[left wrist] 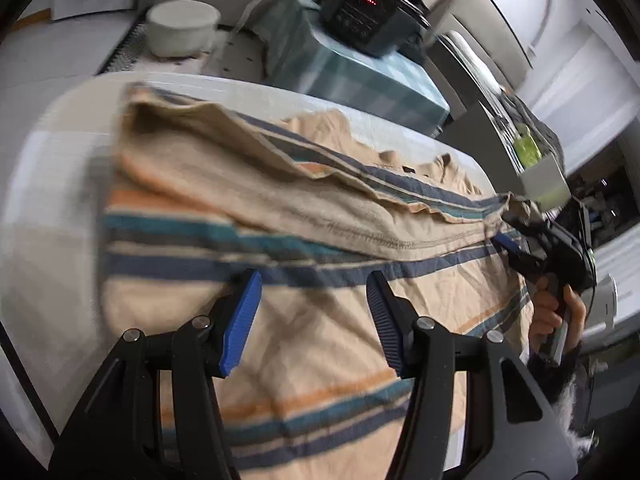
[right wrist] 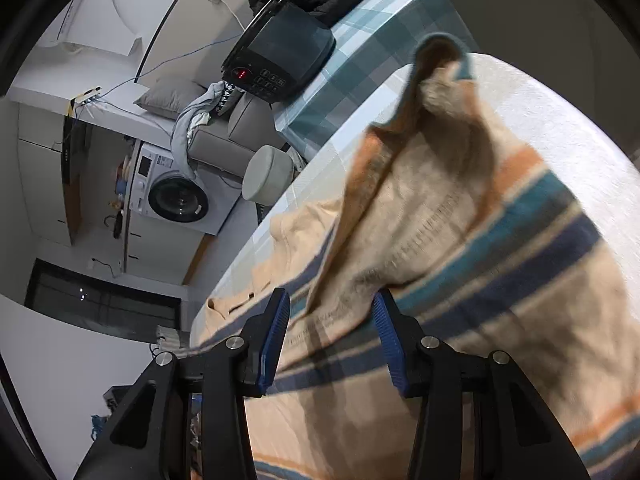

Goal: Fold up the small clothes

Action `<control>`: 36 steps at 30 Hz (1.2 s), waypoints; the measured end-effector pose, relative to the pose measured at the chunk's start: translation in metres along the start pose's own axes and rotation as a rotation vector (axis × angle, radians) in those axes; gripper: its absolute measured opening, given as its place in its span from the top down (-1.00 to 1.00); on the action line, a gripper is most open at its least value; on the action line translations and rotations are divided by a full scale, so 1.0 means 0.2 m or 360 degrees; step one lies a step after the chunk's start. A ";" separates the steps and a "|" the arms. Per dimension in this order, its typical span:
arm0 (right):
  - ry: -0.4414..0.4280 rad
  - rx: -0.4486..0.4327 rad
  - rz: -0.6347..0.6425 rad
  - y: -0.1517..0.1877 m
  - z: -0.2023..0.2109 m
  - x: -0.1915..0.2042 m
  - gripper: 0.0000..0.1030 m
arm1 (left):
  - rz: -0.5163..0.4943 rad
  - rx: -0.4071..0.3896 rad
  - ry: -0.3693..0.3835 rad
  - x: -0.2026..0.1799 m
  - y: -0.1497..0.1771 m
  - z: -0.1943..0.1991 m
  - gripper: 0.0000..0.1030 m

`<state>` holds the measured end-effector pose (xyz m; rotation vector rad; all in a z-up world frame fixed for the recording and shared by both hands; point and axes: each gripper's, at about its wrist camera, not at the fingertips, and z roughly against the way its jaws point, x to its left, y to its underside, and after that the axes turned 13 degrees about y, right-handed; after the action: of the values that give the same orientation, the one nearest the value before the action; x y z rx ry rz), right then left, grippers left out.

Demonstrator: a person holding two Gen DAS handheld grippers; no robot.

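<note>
Left tongs (left wrist: 314,320) angled down over the shirt (left wrist: 280,208), blue pads apart, nothing gripped. Right tongs (right wrist: 330,340) likewise agape at shirt's far edge, bare hand (left wrist: 554,312) on handle.

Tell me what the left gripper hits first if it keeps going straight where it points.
Most likely the striped shirt: the left gripper stands open and angled down over its flat lower layer, just short of the folded-over flap. Depth is blurred, so I cannot tell whether layer or flap comes first.

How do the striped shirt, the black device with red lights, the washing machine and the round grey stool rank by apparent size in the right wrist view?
1. striped shirt, by far, though it lies nearest the camera
2. black device
3. washing machine
4. round grey stool

The washing machine stands farther off, so its rank reflects distance.
</note>
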<state>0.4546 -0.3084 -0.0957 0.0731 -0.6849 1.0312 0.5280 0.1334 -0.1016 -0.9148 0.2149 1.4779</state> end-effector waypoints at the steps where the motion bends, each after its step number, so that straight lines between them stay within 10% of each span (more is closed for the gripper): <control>1: 0.0003 -0.0013 0.0010 -0.01 -0.01 0.01 0.12 | -0.0009 0.0004 0.0006 0.00 -0.01 -0.03 0.00; 11: -0.0121 -0.0224 0.0020 -0.22 -0.03 0.09 0.12 | 0.0001 -0.0321 0.0075 0.10 -0.33 0.01 0.00; 24: 0.0142 -0.0381 0.0130 -0.30 0.06 0.11 0.09 | 0.0125 -0.0595 -0.0132 0.28 -0.32 0.25 0.00; 30: 0.0082 -0.0243 0.0268 -0.18 0.01 0.19 0.04 | -0.0013 -0.0547 -0.0163 0.13 -0.14 0.30 0.00; 36: 0.0047 -0.0066 0.0390 -0.10 -0.12 0.28 0.04 | -0.0183 -0.0242 -0.0100 -0.04 -0.09 0.06 0.00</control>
<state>0.5004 -0.2672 -0.0787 -0.0639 -0.6997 1.2499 0.5382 0.1374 -0.0818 -0.9846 0.0033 1.4280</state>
